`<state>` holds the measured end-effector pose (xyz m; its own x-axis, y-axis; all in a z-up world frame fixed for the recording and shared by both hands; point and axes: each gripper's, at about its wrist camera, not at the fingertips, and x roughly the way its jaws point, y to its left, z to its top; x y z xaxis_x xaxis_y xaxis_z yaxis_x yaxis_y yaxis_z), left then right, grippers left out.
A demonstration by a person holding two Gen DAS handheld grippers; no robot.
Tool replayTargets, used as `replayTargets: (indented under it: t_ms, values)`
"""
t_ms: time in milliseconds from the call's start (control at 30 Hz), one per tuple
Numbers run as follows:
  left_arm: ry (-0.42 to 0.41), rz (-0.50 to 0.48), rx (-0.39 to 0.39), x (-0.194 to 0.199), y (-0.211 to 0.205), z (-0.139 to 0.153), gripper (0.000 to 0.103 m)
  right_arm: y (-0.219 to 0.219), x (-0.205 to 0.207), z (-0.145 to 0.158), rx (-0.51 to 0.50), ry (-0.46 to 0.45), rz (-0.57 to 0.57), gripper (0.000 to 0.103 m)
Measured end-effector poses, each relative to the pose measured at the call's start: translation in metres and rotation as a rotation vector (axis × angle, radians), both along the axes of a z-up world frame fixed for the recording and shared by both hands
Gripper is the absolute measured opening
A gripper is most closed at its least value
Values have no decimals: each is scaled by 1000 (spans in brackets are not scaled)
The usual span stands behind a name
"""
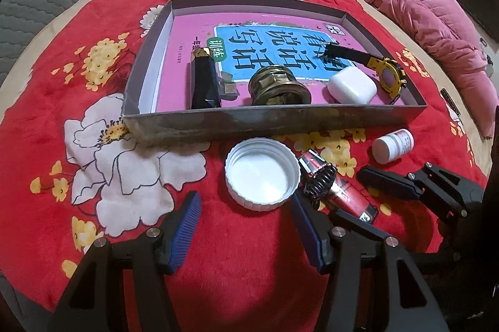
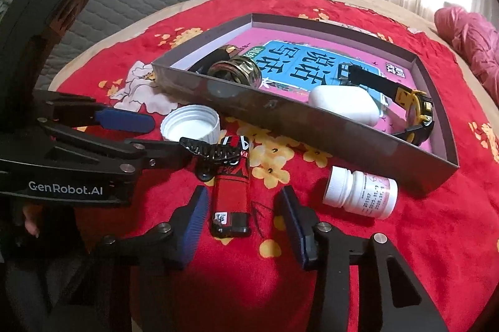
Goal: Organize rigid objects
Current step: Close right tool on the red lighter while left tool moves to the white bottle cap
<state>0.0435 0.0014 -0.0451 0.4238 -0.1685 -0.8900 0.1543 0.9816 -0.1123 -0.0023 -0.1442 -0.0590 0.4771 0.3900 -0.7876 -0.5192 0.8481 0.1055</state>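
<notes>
The work surface is a bed covered by a plush red blanket [image 1: 249,254] printed with white and yellow flowers.

A shallow grey cardboard tray [image 1: 274,121] lies on the blanket. Its floor is a glossy pink booklet [image 1: 187,29] bearing large Chinese characters on a blue panel. Inside the tray:
- a black faceted tube with a gold cap [image 1: 204,79];
- a round brass-coloured fitting [image 1: 279,85];
- a smooth white rounded case [image 1: 351,89];
- a yellow-and-black wristwatch [image 1: 386,74].

In front of the tray lie a ribbed white plastic lid [image 1: 262,173], open side up, a white pill bottle [image 2: 358,191] on its side with printed dates, and a red-and-black lighter [image 2: 230,194] with a black toothed clip [image 2: 215,154] across its far end.

The left tongs [image 1: 246,226], marked "GenRobot.AI", stand released, nothing between the ribbed blue pads. The right tongs [image 2: 240,219] straddle the lighter; the left pad sits just beside it, the right pad is apart, so no grip is made.
</notes>
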Motion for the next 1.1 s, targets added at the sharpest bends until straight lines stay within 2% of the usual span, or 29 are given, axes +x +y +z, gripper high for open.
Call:
replayTargets:
  t_ms: [400,567,733,833,1100]
  values:
    - [-2,8,-19,13,-1,-9,59,6,12,-9,-6,1,3,43]
    - [-7,27,-49,21,2,-13,59,8,10,-8,-35,-18,21,24]
    - [-13,45,-96,24,8,-13,59,6,9,-4,-23,-17,26,23]
    - [-16,50,-105,22,11,-12,50,4,7,1,0,-20,29,23]
    - [-13,48,-125,13,17,-9,50,-3,-3,16,22,-42,14,23]
